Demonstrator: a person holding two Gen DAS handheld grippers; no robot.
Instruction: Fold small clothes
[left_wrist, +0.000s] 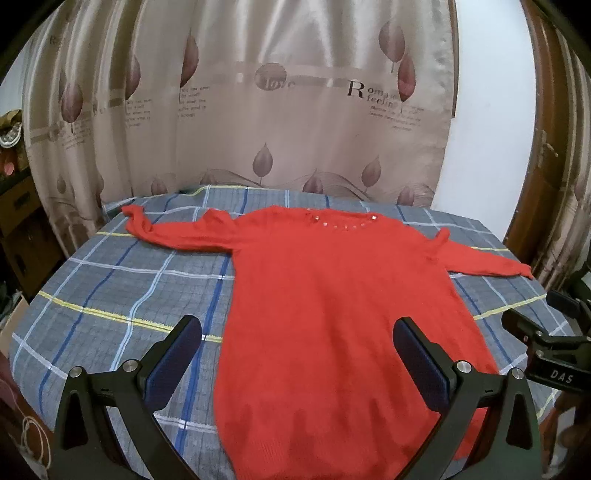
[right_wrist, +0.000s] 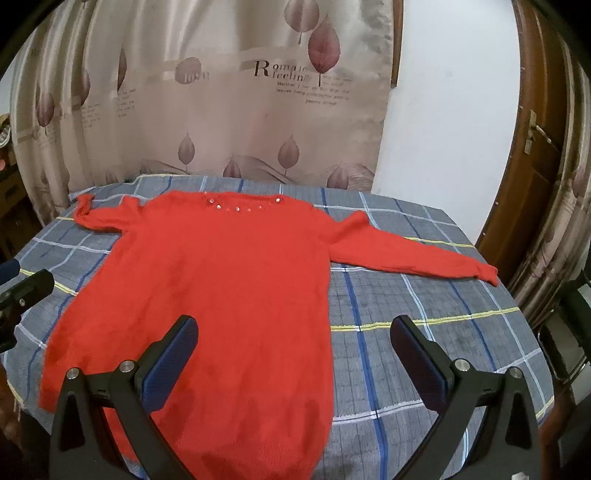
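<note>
A small red knit sweater (left_wrist: 332, 302) lies flat and face up on the plaid cloth, neckline with shiny studs at the far side, both sleeves spread out sideways. It also shows in the right wrist view (right_wrist: 221, 280). My left gripper (left_wrist: 297, 332) is open and empty, held above the sweater's lower left part near the hem. My right gripper (right_wrist: 294, 330) is open and empty, above the sweater's lower right edge. The right gripper also shows at the right edge of the left wrist view (left_wrist: 546, 328).
The table is covered by a grey-blue plaid cloth (left_wrist: 122, 280), also seen in the right wrist view (right_wrist: 424, 302). A beige leaf-print curtain (left_wrist: 258, 103) hangs behind it. A brown wooden door (right_wrist: 532, 155) stands at the right. Cluttered shelves (left_wrist: 11, 155) sit at the left.
</note>
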